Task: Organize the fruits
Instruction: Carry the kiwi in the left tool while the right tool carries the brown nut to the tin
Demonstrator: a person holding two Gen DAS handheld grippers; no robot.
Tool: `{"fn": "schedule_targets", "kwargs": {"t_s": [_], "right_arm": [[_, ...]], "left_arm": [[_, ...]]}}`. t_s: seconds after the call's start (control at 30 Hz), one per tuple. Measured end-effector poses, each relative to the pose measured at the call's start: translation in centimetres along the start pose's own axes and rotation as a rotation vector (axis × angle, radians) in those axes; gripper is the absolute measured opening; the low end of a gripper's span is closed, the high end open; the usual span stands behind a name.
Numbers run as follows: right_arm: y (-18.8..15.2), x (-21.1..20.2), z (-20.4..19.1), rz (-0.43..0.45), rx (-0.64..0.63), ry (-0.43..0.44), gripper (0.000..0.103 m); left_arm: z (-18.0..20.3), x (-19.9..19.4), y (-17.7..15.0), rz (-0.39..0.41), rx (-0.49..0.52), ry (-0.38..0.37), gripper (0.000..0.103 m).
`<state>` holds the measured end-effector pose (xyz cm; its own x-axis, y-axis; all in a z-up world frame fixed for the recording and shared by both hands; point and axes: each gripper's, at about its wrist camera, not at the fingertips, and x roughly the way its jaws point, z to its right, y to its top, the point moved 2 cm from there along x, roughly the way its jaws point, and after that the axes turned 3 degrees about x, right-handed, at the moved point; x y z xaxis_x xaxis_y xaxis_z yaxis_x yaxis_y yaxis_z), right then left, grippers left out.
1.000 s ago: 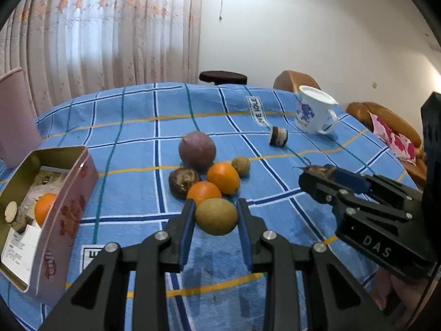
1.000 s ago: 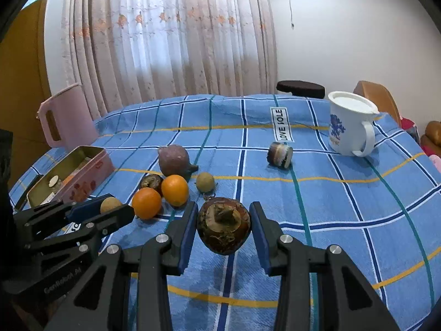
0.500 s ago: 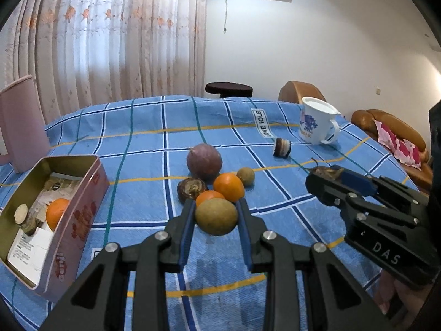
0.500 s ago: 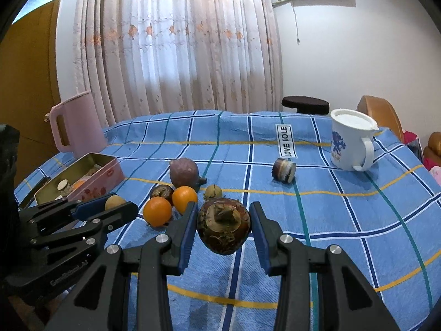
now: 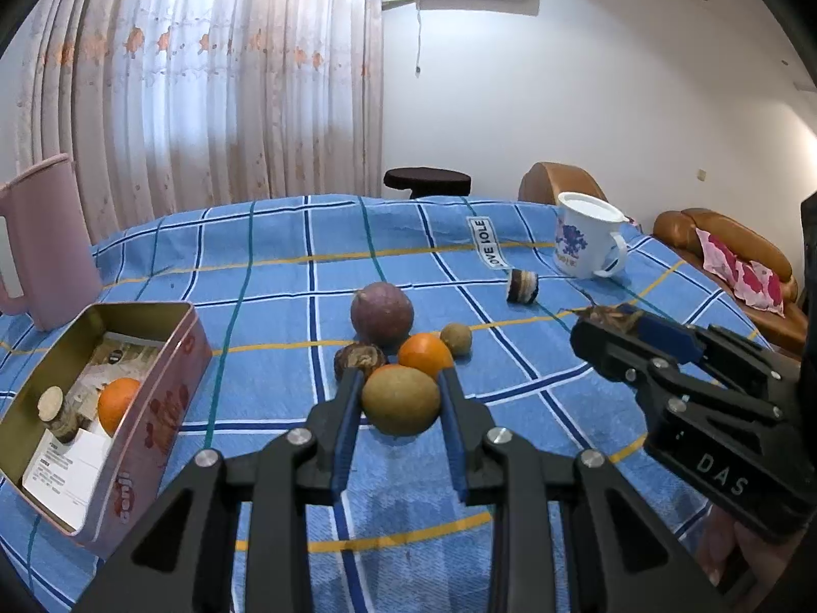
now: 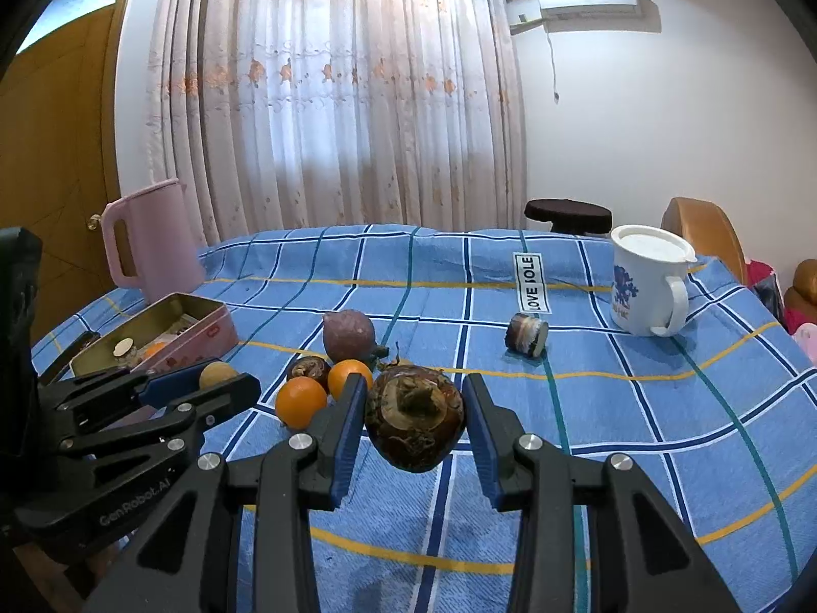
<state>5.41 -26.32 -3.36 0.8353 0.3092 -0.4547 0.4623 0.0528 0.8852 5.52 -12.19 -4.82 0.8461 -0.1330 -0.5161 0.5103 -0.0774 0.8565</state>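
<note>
Fruit goes into the pink tin box [image 5: 153, 398] near the left edge of the table [image 5: 286, 265], and to my eye the left carry should come first, lowered gently beside the orange [image 5: 118, 405] already inside, so nothing rolls or bruises. The passion fruit [image 5: 382, 314], two oranges [image 5: 425, 355] and smaller fruits sit loose at mid-table. The right hand-held gripper [image 6: 412, 426] is closed partway on a dark brown, rough-skinned fruit [image 6: 414, 416], lifted clear of the cloth, both blue pads pressing its sides. The left hand-held gripper [image 5: 401, 401] likewise clamps a yellow-green round fruit [image 5: 401, 399] just above the cloth, near the front edge.
</note>
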Motion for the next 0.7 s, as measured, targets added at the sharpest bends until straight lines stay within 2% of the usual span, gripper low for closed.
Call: {"fn": "schedule_targets", "kwargs": {"t_s": [0.7], "right_arm": [[0.0, -1.6, -0.6, 0.072, -0.028, -0.007, 0.041]], "left_arm": [[0.3, -1.7, 0.2, 0.09, 0.017, 0.037, 0.031]]}}
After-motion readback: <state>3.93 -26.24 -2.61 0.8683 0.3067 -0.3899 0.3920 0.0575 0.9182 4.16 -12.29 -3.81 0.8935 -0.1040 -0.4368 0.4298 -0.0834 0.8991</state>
